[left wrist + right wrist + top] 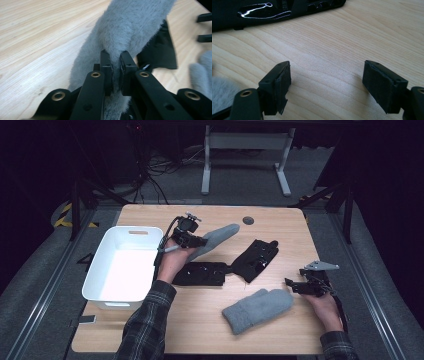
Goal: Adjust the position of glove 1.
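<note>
Just right of the white bin (120,265) on the tabletop (210,330), the left gripper (192,240) has its jaws clamped tight on the cuff end of a grey mitten (215,240), which is raised at an angle beyond the bin's far right corner. Further right of the bin lie two black gloves (227,265), then a second grey mitten (257,310). Furthest right, the right gripper (295,286) rests low by that mitten, jaws wide apart over bare wood, holding nothing.

Bright tabletop; dark surroundings; soft focus
</note>
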{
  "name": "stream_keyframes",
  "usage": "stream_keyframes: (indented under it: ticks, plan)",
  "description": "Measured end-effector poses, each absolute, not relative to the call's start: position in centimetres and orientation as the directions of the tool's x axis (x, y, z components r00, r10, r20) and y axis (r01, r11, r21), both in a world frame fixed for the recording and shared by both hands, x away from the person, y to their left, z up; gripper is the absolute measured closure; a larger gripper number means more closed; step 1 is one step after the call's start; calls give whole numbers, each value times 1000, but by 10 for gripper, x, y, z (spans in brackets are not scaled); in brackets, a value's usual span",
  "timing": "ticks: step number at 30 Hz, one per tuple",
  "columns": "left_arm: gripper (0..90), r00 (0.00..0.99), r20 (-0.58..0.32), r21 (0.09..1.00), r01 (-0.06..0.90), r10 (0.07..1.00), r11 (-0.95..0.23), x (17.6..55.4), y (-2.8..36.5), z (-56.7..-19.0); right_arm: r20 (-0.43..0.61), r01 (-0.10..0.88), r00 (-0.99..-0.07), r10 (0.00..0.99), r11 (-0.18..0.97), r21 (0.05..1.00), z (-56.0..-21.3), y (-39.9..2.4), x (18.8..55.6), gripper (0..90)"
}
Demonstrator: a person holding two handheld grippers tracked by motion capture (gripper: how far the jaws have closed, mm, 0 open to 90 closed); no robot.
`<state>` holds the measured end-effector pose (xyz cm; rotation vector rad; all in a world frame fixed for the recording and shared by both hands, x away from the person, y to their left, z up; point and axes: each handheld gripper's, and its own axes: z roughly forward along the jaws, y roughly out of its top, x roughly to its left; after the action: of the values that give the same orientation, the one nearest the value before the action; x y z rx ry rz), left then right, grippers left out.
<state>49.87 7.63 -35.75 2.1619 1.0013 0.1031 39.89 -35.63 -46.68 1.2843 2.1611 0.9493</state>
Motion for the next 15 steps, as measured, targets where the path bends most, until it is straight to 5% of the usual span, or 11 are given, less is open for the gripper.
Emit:
stream_keyframes:
  ticks: [15]
  plan:
    - [841,766,-262,668,583,586,-463,457,55,-341,-32,575,-465,885,329,749,-467,-356,399,236]
